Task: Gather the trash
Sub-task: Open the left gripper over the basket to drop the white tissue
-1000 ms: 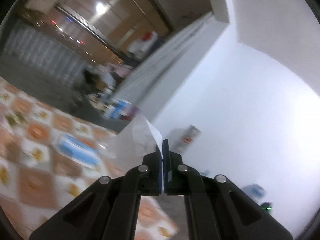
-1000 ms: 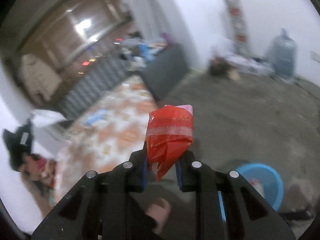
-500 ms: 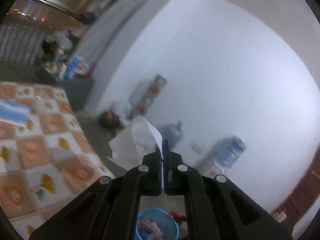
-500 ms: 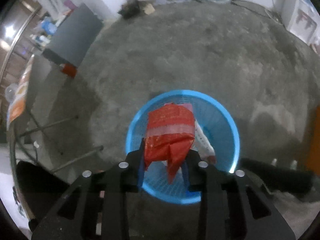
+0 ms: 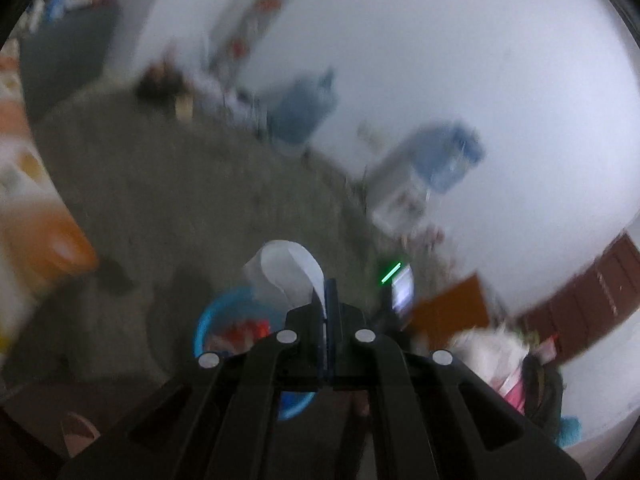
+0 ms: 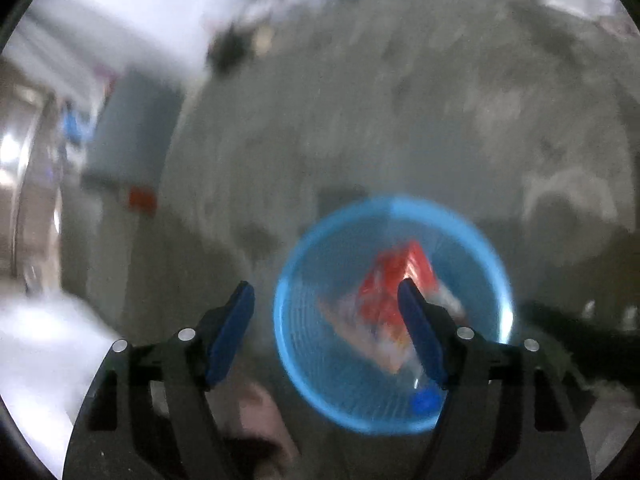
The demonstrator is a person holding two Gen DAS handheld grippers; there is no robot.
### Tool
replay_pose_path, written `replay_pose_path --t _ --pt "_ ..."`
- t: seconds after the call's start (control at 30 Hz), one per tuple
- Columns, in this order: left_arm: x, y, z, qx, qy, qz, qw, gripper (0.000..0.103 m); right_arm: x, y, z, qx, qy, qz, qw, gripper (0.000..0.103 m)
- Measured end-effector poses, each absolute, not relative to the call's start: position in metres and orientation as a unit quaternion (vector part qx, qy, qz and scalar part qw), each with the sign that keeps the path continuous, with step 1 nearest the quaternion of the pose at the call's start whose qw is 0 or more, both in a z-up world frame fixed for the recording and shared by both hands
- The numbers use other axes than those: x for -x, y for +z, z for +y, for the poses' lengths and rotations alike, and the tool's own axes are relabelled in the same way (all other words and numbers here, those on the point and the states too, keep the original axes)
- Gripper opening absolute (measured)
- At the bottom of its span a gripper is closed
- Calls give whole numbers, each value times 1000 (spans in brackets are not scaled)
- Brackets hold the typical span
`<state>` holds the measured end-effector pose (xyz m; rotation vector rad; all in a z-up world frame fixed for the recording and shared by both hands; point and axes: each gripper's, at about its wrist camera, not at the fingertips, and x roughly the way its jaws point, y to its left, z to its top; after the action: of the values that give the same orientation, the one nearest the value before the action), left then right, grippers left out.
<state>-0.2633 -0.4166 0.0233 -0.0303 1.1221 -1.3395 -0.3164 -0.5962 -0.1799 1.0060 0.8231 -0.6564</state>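
Observation:
My left gripper (image 5: 326,284) is shut on a curled white paper scrap (image 5: 286,274) that sticks up to the left of its tips. Below and behind it stands the blue basket (image 5: 204,326) with red trash inside. In the right wrist view my right gripper (image 6: 326,290) hangs above the blue basket (image 6: 304,320); its jaws are opening and nothing is between them. The red wrapper (image 6: 390,286) lies in the basket among other blurred trash, free of the pads. Both views are motion-blurred.
Grey concrete floor surrounds the basket. Blue water jugs (image 5: 302,106) and clutter line the white wall. A patterned tablecloth edge (image 5: 36,236) shows at the left. A dark cabinet (image 6: 132,136) stands at the left of the right wrist view. A foot (image 6: 260,408) is near the basket.
The right gripper's jaws spread wide and the red wrapper dropped into the basket. The left gripper swung down from the wall toward the floor and basket, still holding the paper.

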Motion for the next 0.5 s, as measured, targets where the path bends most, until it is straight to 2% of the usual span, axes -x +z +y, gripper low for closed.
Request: replay_pose_path --t 0.07,0.17,0.27,0.4,0.47,0.5 --pt "270 -12 -437 -18 -571 536 622 1 331 -166 -604 -466 -318 340 752 71" --pt "281 -80 -472 -99 -521 582 616 1 337 -166 -610 -492 -308 328 745 71" --pt "291 -136 -497 -168 -496 605 600 1 326 -181 -612 -516 -279 344 733 71" --pt "303 -217 -521 -314 -419 599 606 2 325 -183 -608 -514 -273 344 737 71" --pt "298 -244 -514 -324 -387 631 590 8 326 -179 -606 -507 -279 338 742 71" --pt "294 -245 -509 -305 -386 644 586 16 327 -177 -606 -505 -280 335 744 71"
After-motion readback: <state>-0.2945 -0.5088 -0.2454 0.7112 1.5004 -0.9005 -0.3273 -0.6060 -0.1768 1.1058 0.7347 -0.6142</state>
